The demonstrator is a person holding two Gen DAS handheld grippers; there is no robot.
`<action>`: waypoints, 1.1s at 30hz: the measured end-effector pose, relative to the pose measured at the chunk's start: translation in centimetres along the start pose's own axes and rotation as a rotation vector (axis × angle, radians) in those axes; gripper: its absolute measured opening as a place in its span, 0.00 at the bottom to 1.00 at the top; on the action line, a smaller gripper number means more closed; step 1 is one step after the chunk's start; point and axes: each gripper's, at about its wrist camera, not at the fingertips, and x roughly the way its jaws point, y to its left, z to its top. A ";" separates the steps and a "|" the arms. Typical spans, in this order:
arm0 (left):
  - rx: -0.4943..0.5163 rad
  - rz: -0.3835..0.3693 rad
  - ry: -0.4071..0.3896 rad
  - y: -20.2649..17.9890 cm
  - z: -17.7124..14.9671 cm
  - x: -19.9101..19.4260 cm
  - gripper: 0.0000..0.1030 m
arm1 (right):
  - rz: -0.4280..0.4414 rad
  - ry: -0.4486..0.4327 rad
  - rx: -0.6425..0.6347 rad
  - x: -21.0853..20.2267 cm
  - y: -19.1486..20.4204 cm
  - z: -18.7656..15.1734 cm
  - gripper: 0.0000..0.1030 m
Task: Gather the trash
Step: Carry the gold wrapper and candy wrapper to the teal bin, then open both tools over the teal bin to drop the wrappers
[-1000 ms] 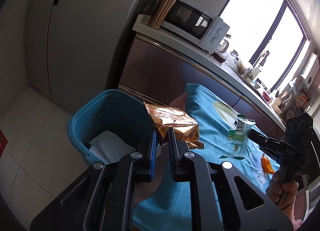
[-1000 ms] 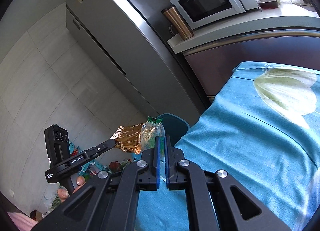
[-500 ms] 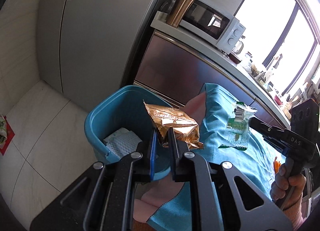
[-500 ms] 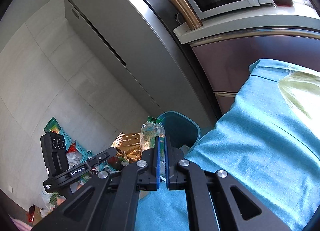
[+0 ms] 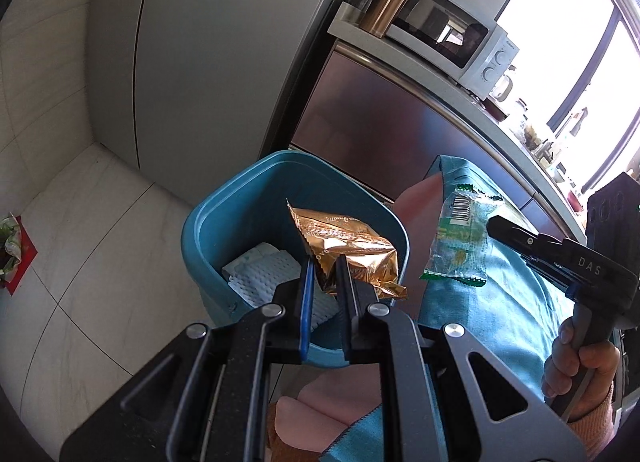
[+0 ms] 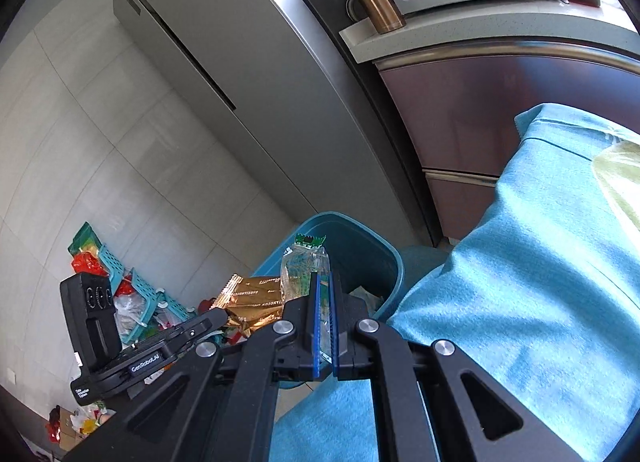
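A blue trash bin (image 5: 224, 218) stands on the floor beside the table, with white paper (image 5: 264, 274) in its bottom. My left gripper (image 5: 324, 266) is shut on a crumpled gold snack wrapper (image 5: 348, 246), which hangs over the bin's opening. To its right, my right gripper (image 5: 490, 224) is shut on a clear green-printed wrapper (image 5: 460, 238), held above the table's edge beside the bin. In the right wrist view the green wrapper (image 6: 306, 266) sticks up from the shut right gripper (image 6: 325, 282), with the gold wrapper (image 6: 252, 302) and the bin (image 6: 360, 246) just beyond.
A teal cloth (image 6: 520, 282) covers the table on the right. A tall grey fridge (image 5: 200, 42) stands behind the bin, next to a counter with a microwave (image 5: 448, 34) and a copper tumbler (image 5: 390, 0). Teal baskets and loose litter (image 6: 132, 294) lie on the tiled floor.
Both grippers moved toward the bin with their wrappers. The gold wrapper now hangs over the bin's opening, and the green wrapper has come closer to the table's edge.
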 end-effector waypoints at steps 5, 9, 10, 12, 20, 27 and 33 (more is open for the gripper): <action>-0.004 0.030 0.012 0.3 0.0 1.1 0.11 | -0.029 0.026 -0.008 1.7 0.1 -0.1 0.03; 0.008 0.059 0.018 0.2 0.0 2.1 0.12 | -0.053 0.043 -0.020 3.1 0.4 0.0 0.03; 0.009 0.065 0.020 0.2 0.0 2.4 0.12 | -0.057 0.049 -0.024 3.4 0.5 0.0 0.03; 0.013 0.075 0.023 0.0 0.0 2.9 0.12 | -0.065 0.059 -0.028 4.0 0.6 0.0 0.03; 0.029 0.102 0.059 -0.3 0.1 5.5 0.13 | -0.085 0.097 -0.031 5.6 0.7 0.3 0.06; 0.030 0.081 0.059 -0.6 -0.1 5.9 0.13 | -0.097 0.111 -0.011 6.3 0.4 0.3 0.10; 0.038 0.052 0.047 -1.0 -0.3 5.0 0.21 | -0.092 0.099 0.002 6.0 0.1 0.1 0.12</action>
